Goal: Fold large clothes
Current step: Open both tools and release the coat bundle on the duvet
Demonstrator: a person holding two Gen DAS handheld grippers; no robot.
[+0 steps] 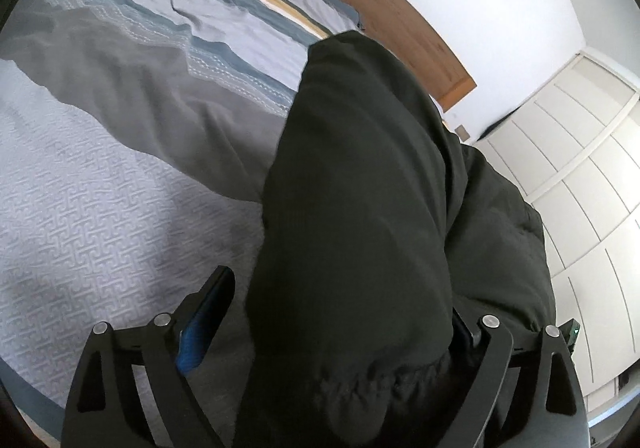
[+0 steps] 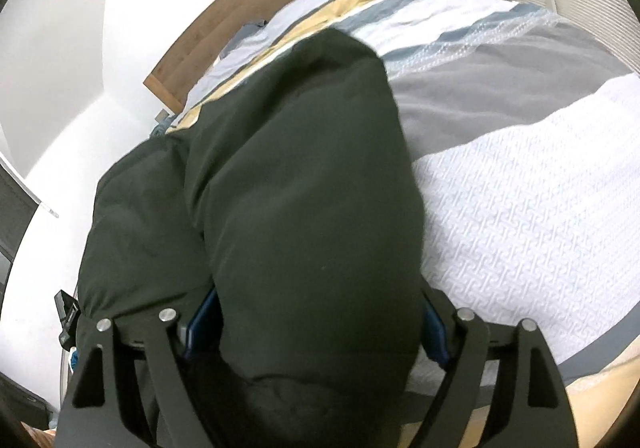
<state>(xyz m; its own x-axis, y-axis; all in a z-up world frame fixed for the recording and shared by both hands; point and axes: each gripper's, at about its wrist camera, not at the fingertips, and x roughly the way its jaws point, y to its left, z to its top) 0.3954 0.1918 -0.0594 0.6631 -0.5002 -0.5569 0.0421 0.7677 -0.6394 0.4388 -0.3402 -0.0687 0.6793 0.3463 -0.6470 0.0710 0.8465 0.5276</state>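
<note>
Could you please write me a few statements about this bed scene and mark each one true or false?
1. A dark green-black fabric garment lies on a bed with a white textured bedspread. True.
2. The left gripper is clamped shut on the garment. False: its jaws stand wide apart, with cloth lying between them.
3. The headboard behind the bed is brown wood. True.
4. The striped quilt is red and black. False: it shows grey, blue, white and yellow bands.
5. The right gripper has dark cloth between its open fingers. True.
</note>
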